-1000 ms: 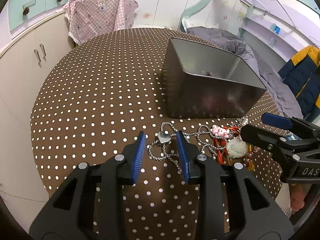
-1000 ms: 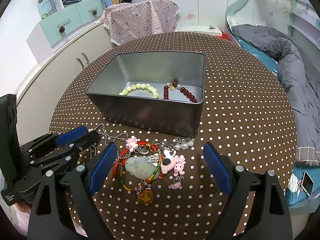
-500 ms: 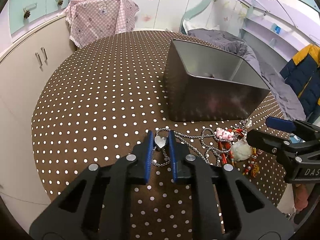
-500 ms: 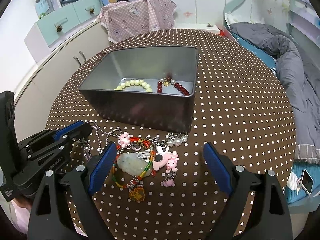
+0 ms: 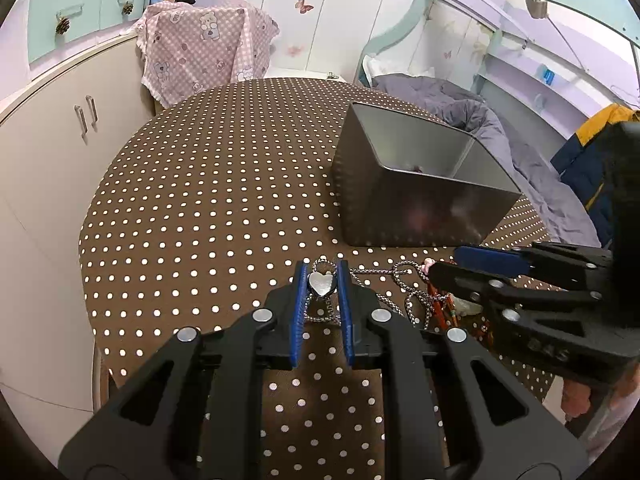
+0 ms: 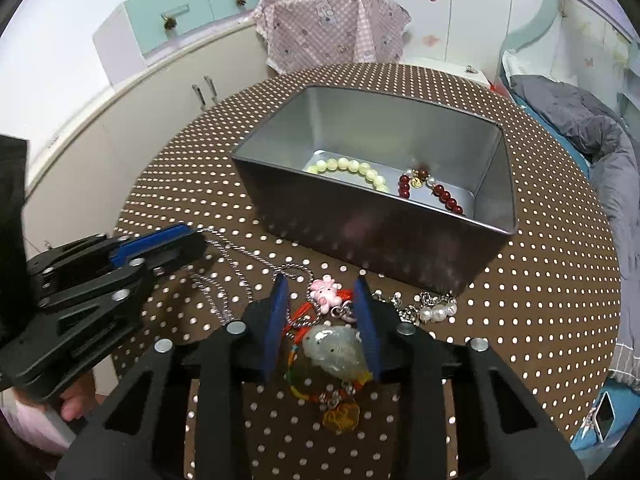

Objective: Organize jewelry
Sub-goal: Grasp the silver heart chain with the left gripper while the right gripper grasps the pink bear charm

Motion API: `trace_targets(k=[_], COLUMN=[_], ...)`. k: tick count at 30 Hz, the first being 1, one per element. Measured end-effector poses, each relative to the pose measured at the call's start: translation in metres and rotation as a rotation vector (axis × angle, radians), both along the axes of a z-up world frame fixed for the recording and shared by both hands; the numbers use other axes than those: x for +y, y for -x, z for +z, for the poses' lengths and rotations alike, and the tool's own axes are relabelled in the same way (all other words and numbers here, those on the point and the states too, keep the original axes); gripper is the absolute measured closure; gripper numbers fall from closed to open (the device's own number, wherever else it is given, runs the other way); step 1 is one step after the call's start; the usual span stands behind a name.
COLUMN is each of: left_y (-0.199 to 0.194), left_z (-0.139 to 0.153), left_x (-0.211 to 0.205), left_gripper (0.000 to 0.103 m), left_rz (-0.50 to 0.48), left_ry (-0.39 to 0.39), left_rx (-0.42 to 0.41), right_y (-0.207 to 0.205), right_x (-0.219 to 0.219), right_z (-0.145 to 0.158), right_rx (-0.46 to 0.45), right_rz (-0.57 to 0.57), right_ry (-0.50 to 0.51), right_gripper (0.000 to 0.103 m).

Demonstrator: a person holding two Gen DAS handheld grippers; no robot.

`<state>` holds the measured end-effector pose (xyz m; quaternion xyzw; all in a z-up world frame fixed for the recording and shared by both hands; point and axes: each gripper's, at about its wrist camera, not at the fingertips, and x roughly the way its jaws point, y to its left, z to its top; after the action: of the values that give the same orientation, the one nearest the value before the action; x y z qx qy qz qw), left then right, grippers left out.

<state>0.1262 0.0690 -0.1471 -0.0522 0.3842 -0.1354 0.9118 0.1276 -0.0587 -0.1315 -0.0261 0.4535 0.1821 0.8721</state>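
Note:
My left gripper (image 5: 321, 270) is shut on the silver heart pendant (image 5: 321, 282) of a chain necklace (image 5: 404, 292) that trails right over the dotted tablecloth. My right gripper (image 6: 320, 294) has narrowed around the red cord bracelet with a pale jade charm (image 6: 334, 346) and a pink pig charm (image 6: 325, 291); whether the pads touch it is unclear. The grey metal tin (image 6: 384, 236) stands just beyond, holding a pale bead bracelet (image 6: 352, 168) and a dark red bead bracelet (image 6: 432, 192). The tin also shows in the left wrist view (image 5: 416, 216).
A pearl and silver piece (image 6: 430, 308) lies right of my right gripper, in front of the tin. An amber charm (image 6: 340, 418) lies below the jade charm. The round table (image 5: 208, 184) drops off near me. Cabinets stand at the left, a bed at the right.
The left gripper closed on the heart pendant and holds it. The right gripper moved in over the cord bracelet and narrowed from wide open to close around it.

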Motion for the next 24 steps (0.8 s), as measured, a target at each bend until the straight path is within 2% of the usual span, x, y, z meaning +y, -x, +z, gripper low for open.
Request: trace_targets(k=[6,12,24], left_y=[-0.002,0.000,0.005], left_z=[-0.002,0.003,0.029], left_x=[0.008,0.013,0.013], left_gripper=[0.088,0.088,0.088], left_rz=[0.022,0.043,0.068], left_ry=[0.012,0.021,0.038], left_rx=[0.006,-0.006,-0.078], right_y=[-0.003,0.000,0.007], right_x=[0.004,0.002,-0.015], right_z=[-0.007,-0.004,0.022], right_rx=[0.007,0.012,-0.043], right_rz=[-0.001,-0.009,-0.055], right_ry=[0.054,0.035,-0.025], right_gripper=[0.090,0.090,0.090])
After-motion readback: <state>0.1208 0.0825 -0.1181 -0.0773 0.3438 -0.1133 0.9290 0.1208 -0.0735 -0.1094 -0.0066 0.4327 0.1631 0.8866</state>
